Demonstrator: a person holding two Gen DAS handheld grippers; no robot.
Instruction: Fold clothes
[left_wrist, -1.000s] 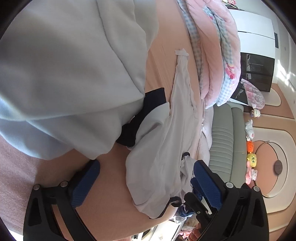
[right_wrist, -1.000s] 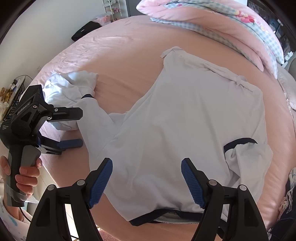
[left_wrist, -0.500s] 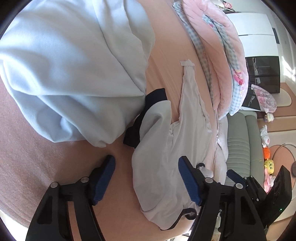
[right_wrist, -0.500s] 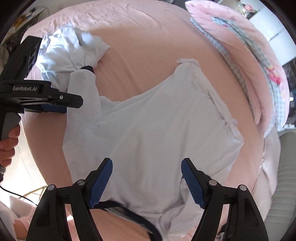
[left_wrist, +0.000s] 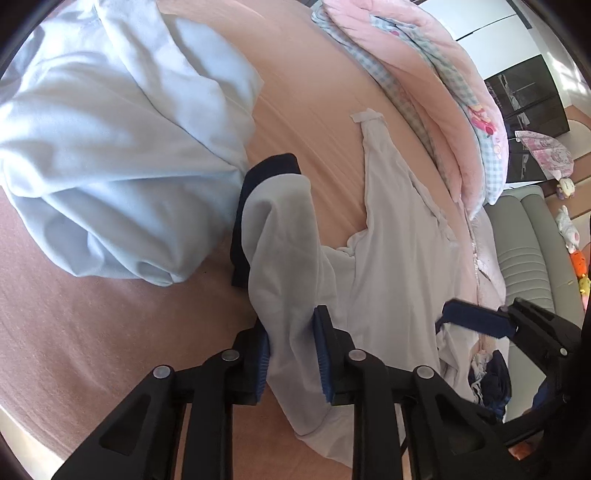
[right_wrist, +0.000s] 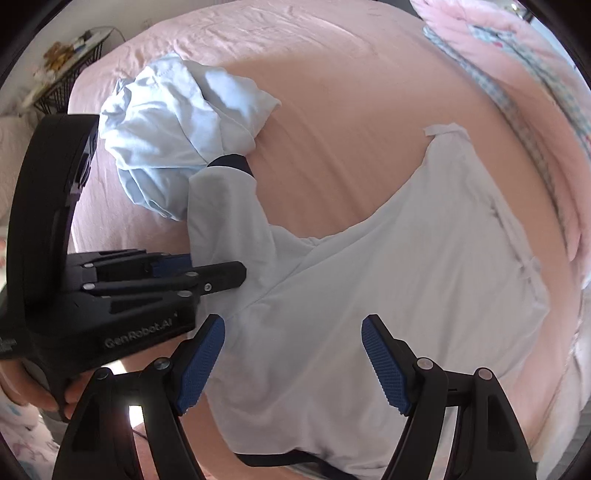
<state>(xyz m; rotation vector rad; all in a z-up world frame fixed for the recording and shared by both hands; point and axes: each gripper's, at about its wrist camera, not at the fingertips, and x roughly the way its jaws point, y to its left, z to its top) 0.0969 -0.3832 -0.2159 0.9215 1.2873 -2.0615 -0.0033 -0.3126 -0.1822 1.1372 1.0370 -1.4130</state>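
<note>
Left wrist view: the left gripper (left_wrist: 291, 350) is closing, its blue pads already pinching the sleeve (left_wrist: 284, 236) of the white shirt (left_wrist: 399, 258). Ahead spreads the pink bed sheet (left_wrist: 110, 314); ahead-left lies a crumpled pale blue garment (left_wrist: 110, 147), ahead-right a pink quilt (left_wrist: 454, 92), then a grey sofa (left_wrist: 524, 251).

Right wrist view: the right gripper (right_wrist: 293, 363) hangs spread above the shirt's body, touching nothing; the left gripper sits to its left.

We note a pink bed sheet (right_wrist: 332, 92), grey-green sofa (left_wrist: 524, 258) at right, white wardrobe (left_wrist: 480, 22) upper right.
</note>
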